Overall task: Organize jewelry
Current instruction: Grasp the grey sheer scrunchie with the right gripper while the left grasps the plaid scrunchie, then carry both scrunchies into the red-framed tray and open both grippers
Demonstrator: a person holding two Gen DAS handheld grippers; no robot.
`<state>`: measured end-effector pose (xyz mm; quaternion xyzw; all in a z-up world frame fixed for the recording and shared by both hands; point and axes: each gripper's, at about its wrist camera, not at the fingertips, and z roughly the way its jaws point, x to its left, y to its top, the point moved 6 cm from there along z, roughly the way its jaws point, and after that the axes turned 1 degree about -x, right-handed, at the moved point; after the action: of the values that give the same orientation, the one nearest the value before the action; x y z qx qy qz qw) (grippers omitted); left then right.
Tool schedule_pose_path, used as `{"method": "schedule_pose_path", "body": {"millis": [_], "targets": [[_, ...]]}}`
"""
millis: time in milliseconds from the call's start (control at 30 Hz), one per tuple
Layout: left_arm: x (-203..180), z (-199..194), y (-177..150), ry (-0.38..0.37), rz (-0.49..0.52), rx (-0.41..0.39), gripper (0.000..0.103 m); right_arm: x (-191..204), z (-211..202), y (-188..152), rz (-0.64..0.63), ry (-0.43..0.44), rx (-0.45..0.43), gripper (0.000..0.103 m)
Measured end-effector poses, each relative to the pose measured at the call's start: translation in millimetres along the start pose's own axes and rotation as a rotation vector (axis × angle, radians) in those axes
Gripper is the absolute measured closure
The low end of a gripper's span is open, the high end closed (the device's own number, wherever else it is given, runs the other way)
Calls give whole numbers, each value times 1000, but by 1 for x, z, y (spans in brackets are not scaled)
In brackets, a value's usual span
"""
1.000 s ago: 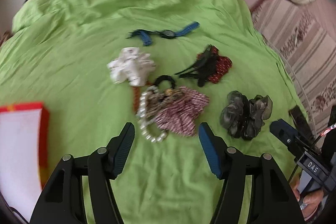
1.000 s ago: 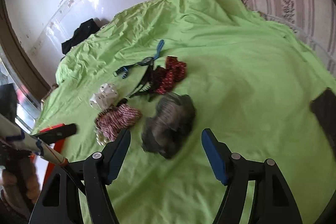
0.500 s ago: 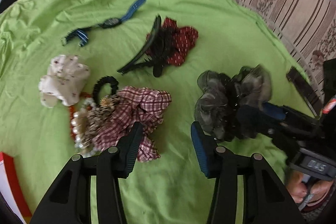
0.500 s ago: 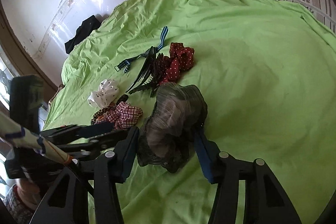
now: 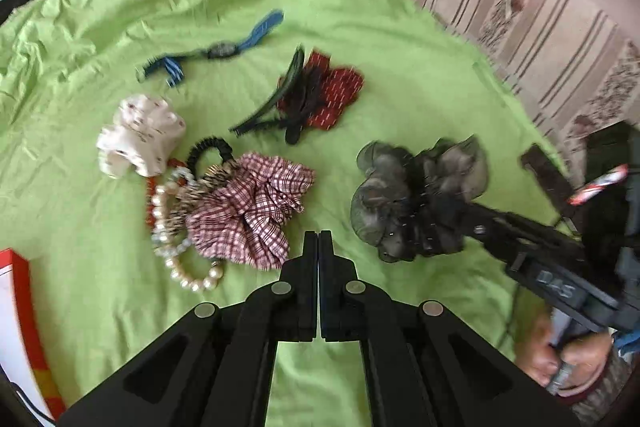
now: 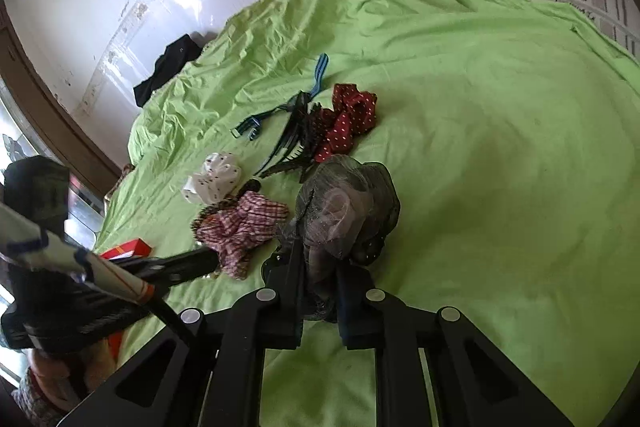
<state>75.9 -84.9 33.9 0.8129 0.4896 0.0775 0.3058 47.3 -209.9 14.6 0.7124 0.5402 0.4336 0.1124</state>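
Four scrunchies lie on the green sheet (image 5: 360,27): a grey one (image 5: 416,195), a plaid one (image 5: 248,211), a white one (image 5: 140,135) and a red dotted one (image 5: 328,95). Taking the plaid scrunchie as landmark, the grey one sits to its right, the white one up and to its left, the red one beyond it toward the far side. One dark hair clip (image 5: 276,107) lies against the red scrunchie, one blue-strapped watch (image 5: 220,49) farther off still, and one pearl bracelet (image 5: 176,239) touches the plaid scrunchie's left edge, tangled with a black hair tie (image 5: 204,151) and a red bead string (how many strands there I cannot tell). The left gripper (image 5: 318,239) has just closed: its jaws are pressed together with nothing between them, their tips just right of the plaid scrunchie's near edge. The right gripper (image 6: 320,259) has also just been closing, and now pinches the near side of the grey scrunchie, whose gauze bunches up over the jaw tips and hides them. One red-and-white box (image 5: 20,315) sits at the left of the plaid scrunchie, partly cut off by the frame. A striped cover (image 5: 540,27) lies past the sheet's right edge and one black garment (image 6: 168,67) at its far corner.
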Motion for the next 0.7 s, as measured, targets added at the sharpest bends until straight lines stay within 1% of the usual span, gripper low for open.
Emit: {"method": "schedule_pose_path", "body": {"millis": [67, 100, 200, 233, 267, 333, 500, 567, 667, 700], "targets": [[-1, -23, 2, -24, -8, -28, 103, 7, -11, -1, -14, -2, -18, 89], [0, -28, 1, -32, -7, -30, 103, 12, -17, -2, -20, -4, -26, 89], [-2, -30, 3, -49, 9, -6, 102, 18, -29, -8, -18, 0, -37, 89], [-1, -23, 3, -50, 7, 9, 94, 19, -31, -11, -18, 0, -39, 89], [-1, -14, 5, -45, 1, 20, 80, 19, -31, -13, -21, -2, -37, 89], [6, 5, 7, -11, -8, 29, 66, 17, -30, -15, -26, -8, -31, 88], [22, 48, 13, 80, 41, 63, 66, -2, -20, -16, 5, 0, -13, 86], [26, 63, 15, 88, 52, 80, 65, -9, -13, -16, 33, 21, 6, 85], [25, 81, 15, 84, 54, 98, 56, -10, -7, -13, 36, 37, 16, 83], [24, 85, 15, 91, 55, 102, 56, -9, -7, -13, 31, 38, 16, 83]]}}
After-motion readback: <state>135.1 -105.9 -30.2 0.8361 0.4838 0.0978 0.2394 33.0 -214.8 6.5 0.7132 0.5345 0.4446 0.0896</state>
